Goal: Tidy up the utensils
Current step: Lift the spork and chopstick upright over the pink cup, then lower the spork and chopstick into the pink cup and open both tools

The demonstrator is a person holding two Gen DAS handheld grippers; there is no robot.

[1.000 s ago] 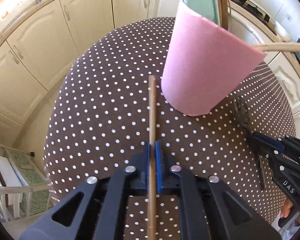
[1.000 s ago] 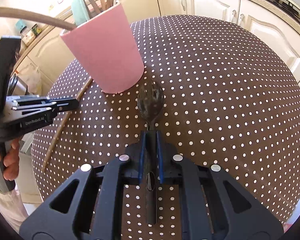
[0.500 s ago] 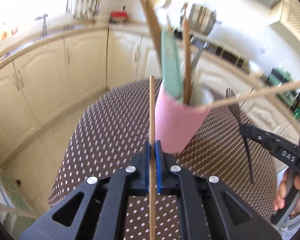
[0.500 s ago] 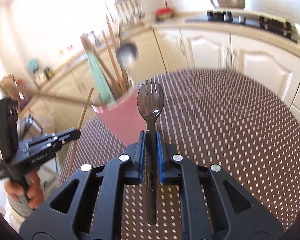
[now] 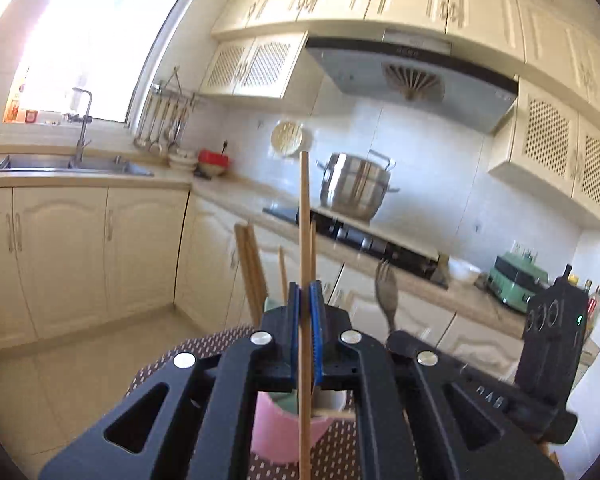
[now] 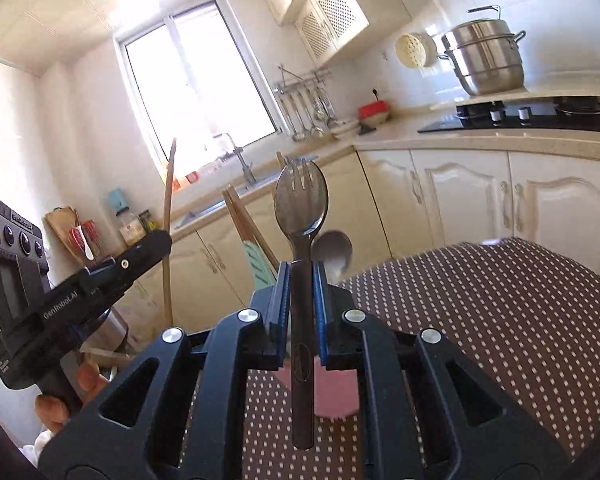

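My left gripper (image 5: 305,292) is shut on a wooden chopstick (image 5: 305,216) and holds it upright above the pink cup (image 5: 276,428), which shows below between the fingers. My right gripper (image 6: 301,270) is shut on a dark spork (image 6: 301,200), held upright, tines up, above the pink cup (image 6: 336,392). The cup holds several wooden sticks (image 6: 244,220), a green spatula (image 6: 258,264) and a metal spoon (image 6: 334,252). The left gripper (image 6: 156,242) with its chopstick (image 6: 168,216) shows in the right wrist view; the spork (image 5: 386,292) shows in the left wrist view.
The cup stands on a round table with a brown polka-dot cloth (image 6: 480,300). Cream kitchen cabinets (image 5: 80,256), a sink (image 5: 60,164), a stove with a steel pot (image 5: 356,188) and a range hood lie behind.
Both grippers have lifted their utensils off the table and tilted them upright, rising well above the cup. The views now look across the kitchen instead of down at the table.
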